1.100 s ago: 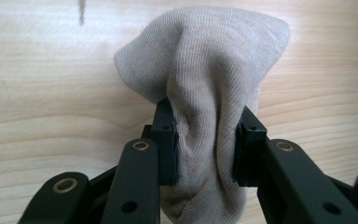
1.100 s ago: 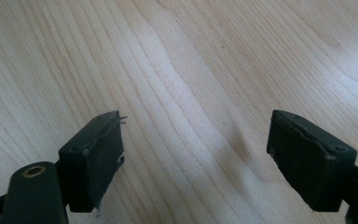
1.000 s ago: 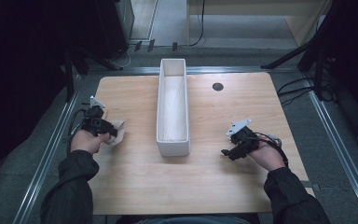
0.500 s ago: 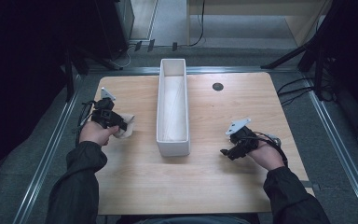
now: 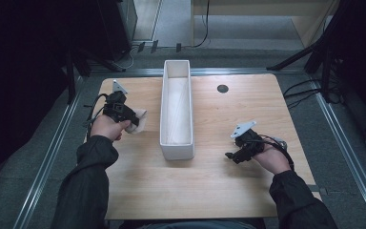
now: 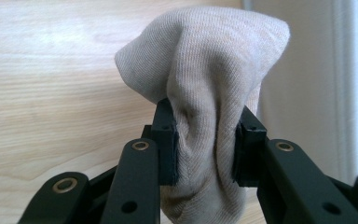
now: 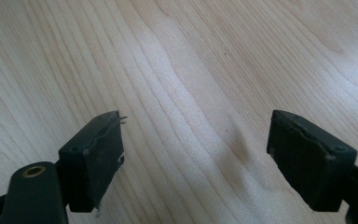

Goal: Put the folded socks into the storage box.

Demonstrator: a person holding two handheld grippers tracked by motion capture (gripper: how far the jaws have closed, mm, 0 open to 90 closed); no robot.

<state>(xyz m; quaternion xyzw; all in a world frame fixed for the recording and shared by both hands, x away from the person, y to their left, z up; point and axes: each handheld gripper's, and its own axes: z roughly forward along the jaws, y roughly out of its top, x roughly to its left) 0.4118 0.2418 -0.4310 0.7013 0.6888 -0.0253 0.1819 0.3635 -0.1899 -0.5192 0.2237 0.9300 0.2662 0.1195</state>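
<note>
A bunched beige sock (image 6: 209, 84) is clamped between the two black jaws of my left gripper (image 6: 206, 140), its fabric bulging above the pads. In the high view that left gripper (image 5: 132, 120) hangs over the table's left side with the pale sock (image 5: 138, 122) at its tip, a short way left of the long white bin (image 5: 176, 144). On the table's right side my right gripper (image 5: 232, 155) is open. Its own view has the right gripper (image 7: 196, 154) with jaws wide apart over bare wood, nothing between them.
The white bin runs front to back down the middle of the wooden table (image 5: 209, 186). A small dark round hole (image 5: 222, 88) sits in the tabletop at the back right. Metal rails and dark stands border the table.
My left hand has carried the sock up and rightward toward the white bin. The right hand and its gripper have stayed where they were.
</note>
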